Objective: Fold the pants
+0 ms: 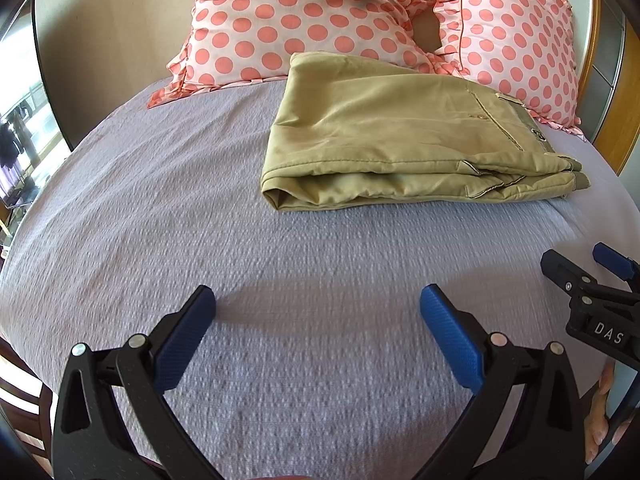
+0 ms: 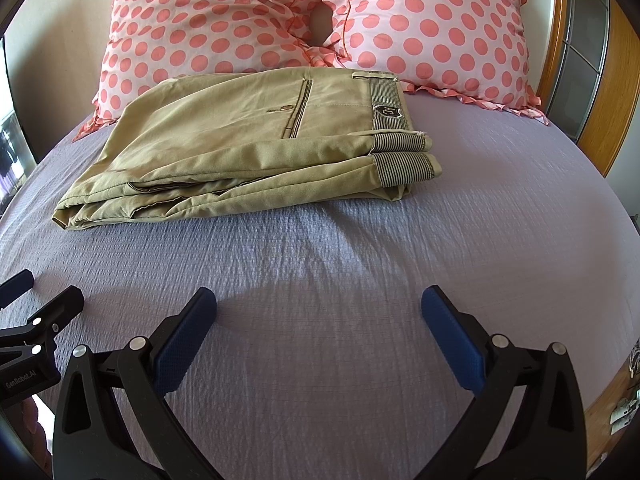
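On the purple bed sheet [image 2: 320, 340], far from both grippers and just in front of two spotty pillows [image 2: 208, 16], the tan pants [image 2: 224, 140] lie folded in a soft, floppy stack. They look light, I think. The striped waistband [image 2: 400, 168] on the right is thickest, a good place to pinch. The left gripper [image 1: 318, 328] and right gripper [image 2: 319, 328] are both spread wide, holding nothing.

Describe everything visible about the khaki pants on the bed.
The khaki pants lie folded into a flat, layered rectangle on the lavender bedspread, their far edge against the polka-dot pillows. The fabric looks like light cotton twill, slightly creased. A welt pocket with a button faces up; the striped waistband lining with a shield badge shows at the right end. Neither claw touches them.
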